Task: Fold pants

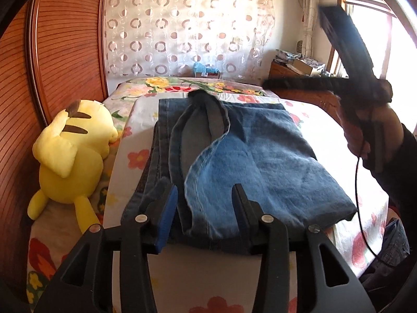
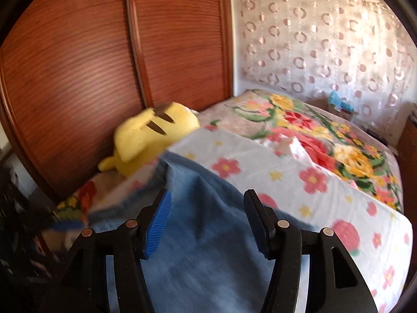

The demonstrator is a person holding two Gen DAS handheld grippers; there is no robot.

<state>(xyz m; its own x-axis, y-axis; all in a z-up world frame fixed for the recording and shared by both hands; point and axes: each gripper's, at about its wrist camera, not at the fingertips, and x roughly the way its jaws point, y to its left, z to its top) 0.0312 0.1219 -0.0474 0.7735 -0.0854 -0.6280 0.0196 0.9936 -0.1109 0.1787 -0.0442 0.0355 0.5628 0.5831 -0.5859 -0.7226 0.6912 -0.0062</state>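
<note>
Blue jeans lie folded into a thick stack on the flowered bed sheet. One hemmed edge curls over the top and shows its grey inner side. My left gripper is open at the stack's near edge. Denim lies between its blue pads, which do not press on it. In the right wrist view the right gripper is open, low over the jeans, and the picture is blurred. A hand holds that gripper above the stack's far right corner.
A yellow plush toy lies at the left of the bed against a wooden slatted wardrobe. A flowered blanket covers the far end. Behind are a patterned curtain and a cluttered wooden cabinet by the window.
</note>
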